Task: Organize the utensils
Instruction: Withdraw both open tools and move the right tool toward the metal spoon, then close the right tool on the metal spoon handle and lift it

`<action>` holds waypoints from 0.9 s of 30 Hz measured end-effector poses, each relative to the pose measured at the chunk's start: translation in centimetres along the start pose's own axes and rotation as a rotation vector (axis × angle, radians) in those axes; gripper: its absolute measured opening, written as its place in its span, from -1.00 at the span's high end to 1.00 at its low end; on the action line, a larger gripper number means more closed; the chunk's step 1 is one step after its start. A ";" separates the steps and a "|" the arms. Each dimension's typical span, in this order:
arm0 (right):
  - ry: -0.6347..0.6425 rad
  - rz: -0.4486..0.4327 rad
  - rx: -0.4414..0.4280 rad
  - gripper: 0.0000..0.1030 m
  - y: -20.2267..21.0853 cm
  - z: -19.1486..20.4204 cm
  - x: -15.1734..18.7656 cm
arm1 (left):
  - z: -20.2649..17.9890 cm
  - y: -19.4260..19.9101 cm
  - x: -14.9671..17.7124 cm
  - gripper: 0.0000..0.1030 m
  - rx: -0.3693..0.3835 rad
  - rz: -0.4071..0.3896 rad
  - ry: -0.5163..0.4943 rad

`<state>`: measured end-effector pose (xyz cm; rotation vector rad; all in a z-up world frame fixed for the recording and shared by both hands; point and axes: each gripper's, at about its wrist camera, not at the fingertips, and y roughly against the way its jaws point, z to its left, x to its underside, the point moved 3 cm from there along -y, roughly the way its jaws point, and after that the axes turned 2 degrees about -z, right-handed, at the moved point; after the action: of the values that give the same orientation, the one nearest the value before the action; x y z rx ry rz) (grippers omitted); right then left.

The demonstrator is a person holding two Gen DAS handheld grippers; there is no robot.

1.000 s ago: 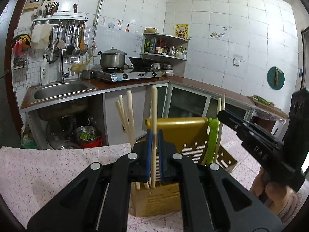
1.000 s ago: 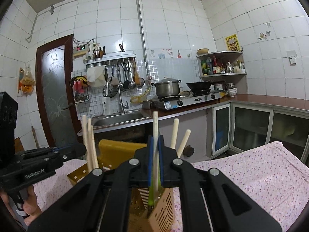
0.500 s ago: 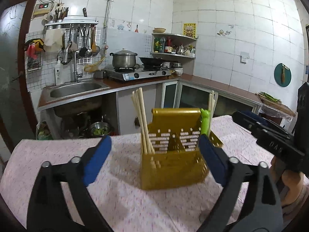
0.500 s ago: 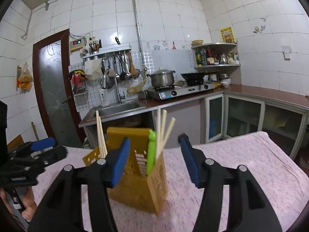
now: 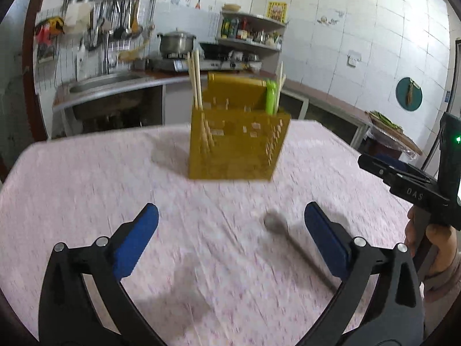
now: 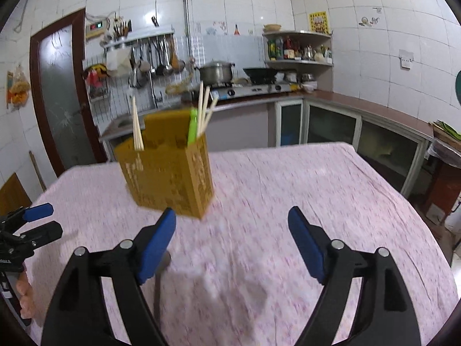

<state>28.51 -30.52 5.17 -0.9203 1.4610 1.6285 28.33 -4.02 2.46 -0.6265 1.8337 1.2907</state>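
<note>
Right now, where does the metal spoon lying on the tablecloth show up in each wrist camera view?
Left wrist view: the spoon lies lower right of centre on the tablecloth, bowl toward the holder, just inside the right blue pad.
Right wrist view: the spoon sits lower left, mostly hidden behind the left blue pad.
Shared landmark: the yellow utensil holder, beyond the spoon.

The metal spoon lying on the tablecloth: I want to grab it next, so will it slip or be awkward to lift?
The spoon looks thin, stiff and smooth, so it probably slips between pads. It lies flat on the soft tablecloth, so getting under its slim handle may be fiddly. Its rounded bowl could let it rock.
</note>
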 end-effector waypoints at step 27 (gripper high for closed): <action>0.146 0.344 -0.098 0.43 -6.8 9.1 8.2 | 4.7 1.3 2.9 -0.90 -0.128 0.064 0.039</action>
<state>30.49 -20.47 -4.35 -0.8935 1.7268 1.9291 27.26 0.92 -0.01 -0.6705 1.8259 1.4564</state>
